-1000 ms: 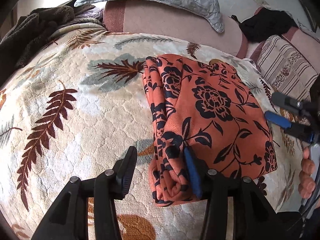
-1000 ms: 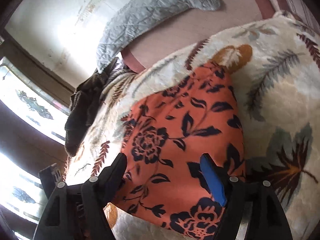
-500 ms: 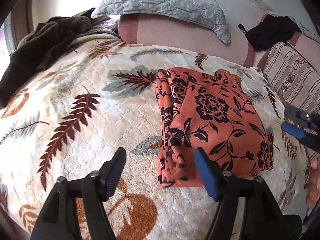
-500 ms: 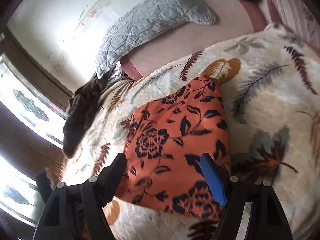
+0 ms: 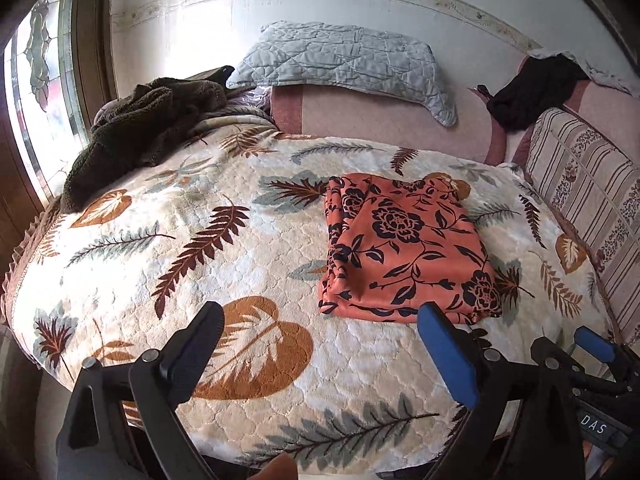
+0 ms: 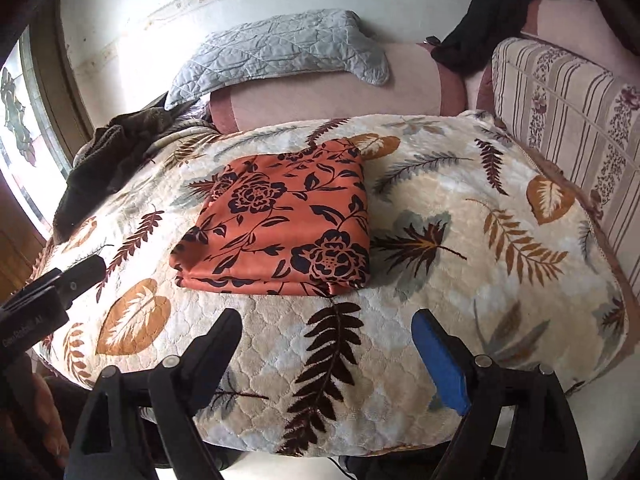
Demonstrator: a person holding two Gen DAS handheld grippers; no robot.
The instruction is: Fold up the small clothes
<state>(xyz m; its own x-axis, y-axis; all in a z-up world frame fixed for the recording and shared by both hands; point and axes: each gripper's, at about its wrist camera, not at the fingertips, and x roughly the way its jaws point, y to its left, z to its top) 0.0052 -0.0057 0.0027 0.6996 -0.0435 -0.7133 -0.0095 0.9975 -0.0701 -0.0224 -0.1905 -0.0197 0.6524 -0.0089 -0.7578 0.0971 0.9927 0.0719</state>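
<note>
Bed cover (image 5: 248,248): a cream quilted blanket printed with brown, rust and grey leaves, filling most of both wrist views.
Back cushions (image 5: 392,116): pink bolsters along the wall, a grey quilted pillow (image 5: 340,60) lying on top of them; a striped cushion (image 5: 584,184) stands at the right.
Dark heaps: a brown fleecy garment (image 5: 140,128) at the blanket's far left corner; a black cloth (image 5: 532,88) draped over the far right bolster. What either one is cannot be made out.
Folded garment (image 5: 400,248): orange cloth with black roses, folded into a neat rectangle, lying flat on the blanket right of centre, well clear of both tools.
Left gripper (image 5: 320,348): angled down at the bed; jaws have just been opening and stand wide apart over bare blanket, nothing between them.
Right gripper (image 6: 328,344): likewise tilted down; jaws have just been opening, spread wide, gripping nothing, the garment beyond their tips.
Cut off: only fingertips (image 6: 48,420) of the person's left hand show at the frame edge; the near side of the bed is lost below both views.
</note>
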